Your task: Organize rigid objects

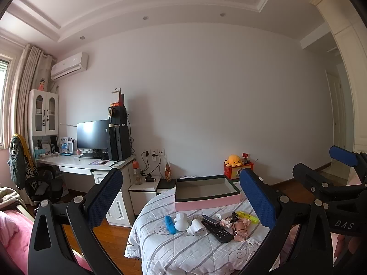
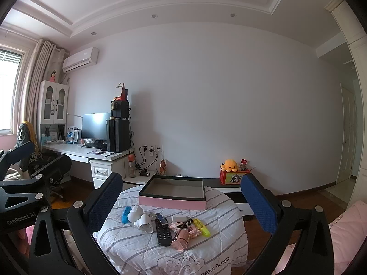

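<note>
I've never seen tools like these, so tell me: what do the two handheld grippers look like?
Both look alike: the left gripper and the right gripper have black plastic frames with triangular cut-outs and silver rivets. Their jaws carry blue, finely textured pads. White lettering marks the frames, "DAS" on one and "GenRobot.AI" on the other. No cables show.

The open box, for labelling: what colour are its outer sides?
Pink on the box, with a dark rim; right wrist view.

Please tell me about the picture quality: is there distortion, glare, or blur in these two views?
Left wrist view: strong fisheye bending of the ceiling lines, dark corners, glare on the monitor; the items on the quilt stay sharp. Right wrist view: same bending, the window overexposed, glare on the monitor, a soft shadow beside the computer tower.
</note>
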The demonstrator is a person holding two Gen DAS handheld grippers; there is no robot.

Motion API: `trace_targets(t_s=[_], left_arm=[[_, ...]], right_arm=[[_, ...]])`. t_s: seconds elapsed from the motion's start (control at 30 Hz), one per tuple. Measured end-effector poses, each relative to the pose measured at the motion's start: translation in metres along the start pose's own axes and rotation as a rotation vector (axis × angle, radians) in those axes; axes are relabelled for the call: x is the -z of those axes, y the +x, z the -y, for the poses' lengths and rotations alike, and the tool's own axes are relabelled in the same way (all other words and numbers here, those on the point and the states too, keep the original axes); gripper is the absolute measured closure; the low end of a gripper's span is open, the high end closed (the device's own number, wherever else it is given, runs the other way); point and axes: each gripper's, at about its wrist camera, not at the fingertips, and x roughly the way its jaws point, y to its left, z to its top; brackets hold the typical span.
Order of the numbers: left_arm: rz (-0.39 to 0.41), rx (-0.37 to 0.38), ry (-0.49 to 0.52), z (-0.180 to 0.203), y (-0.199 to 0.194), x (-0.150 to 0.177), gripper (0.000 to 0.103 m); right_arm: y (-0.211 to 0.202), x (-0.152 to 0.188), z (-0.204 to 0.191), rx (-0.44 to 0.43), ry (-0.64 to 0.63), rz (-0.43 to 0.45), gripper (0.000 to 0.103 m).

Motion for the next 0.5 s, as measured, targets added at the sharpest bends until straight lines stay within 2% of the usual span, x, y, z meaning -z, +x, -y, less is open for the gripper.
trace_targets(t_s=[0.5], left_arm=[[-0.001, -0.011, 0.004, -0.0045, -0.0052, -0.0027, 0.0]], right_arm=[[0.0008, 0.0007, -0.0042, -0.002, -0.011, -0.003, 0.0]])
